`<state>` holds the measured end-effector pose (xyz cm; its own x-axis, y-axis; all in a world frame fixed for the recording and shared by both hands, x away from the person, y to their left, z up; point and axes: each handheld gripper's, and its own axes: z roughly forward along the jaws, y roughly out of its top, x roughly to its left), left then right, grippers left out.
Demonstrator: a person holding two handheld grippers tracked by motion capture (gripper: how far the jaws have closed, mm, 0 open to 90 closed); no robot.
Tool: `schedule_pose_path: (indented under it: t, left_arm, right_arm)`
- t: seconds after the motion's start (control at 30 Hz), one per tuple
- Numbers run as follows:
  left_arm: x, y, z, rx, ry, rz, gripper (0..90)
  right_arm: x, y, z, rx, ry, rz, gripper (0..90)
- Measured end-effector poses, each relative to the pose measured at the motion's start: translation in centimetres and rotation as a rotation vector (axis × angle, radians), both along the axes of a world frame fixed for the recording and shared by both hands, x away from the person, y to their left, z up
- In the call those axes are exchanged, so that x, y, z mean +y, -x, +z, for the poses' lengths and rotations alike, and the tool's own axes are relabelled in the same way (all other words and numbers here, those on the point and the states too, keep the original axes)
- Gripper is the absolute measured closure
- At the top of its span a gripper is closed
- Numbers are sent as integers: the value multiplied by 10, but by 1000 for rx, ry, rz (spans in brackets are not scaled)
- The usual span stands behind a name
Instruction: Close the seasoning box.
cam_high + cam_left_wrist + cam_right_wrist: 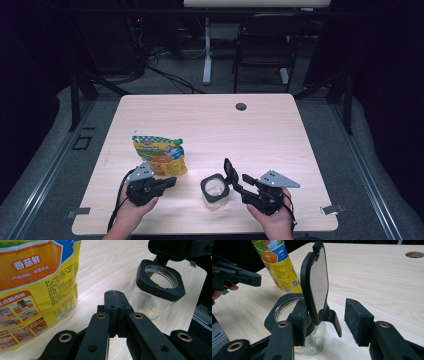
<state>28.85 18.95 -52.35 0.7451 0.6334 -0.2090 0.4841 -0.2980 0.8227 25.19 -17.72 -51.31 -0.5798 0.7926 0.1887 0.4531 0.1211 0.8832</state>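
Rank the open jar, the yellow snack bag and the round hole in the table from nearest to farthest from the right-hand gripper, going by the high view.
1. Open jar, just left of the right gripper, its raised lid between the jaws.
2. Yellow snack bag, farther left.
3. Round hole, near the far edge of the table.

Pouch (159, 155) and jar (215, 191) block near edge; far tabletop (220, 120) free.

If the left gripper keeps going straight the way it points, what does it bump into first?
Probably the clear jar with the black rim. The left gripper, jaws shut, points toward its lower side, with the yellow bag off to one side. Depth is hard to judge.
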Motion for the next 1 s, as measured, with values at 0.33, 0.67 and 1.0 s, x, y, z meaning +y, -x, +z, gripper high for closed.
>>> schedule_pose_path:
  t: [0.33, 0.67, 1.0]
  left_arm:
    - [2, 1, 0, -1, -17, 14, 893]
    - [9, 1, 0, 1, -20, 37, 889]
    - [14, 1, 1, -9, -14, 57, 885]
  right_arm:
    - [-4, -3, -1, 10, -9, -1, 566]
    - [9, -12, -3, 26, 4, 22, 666]
    - [19, -22, 0, 49, 29, 30, 708]
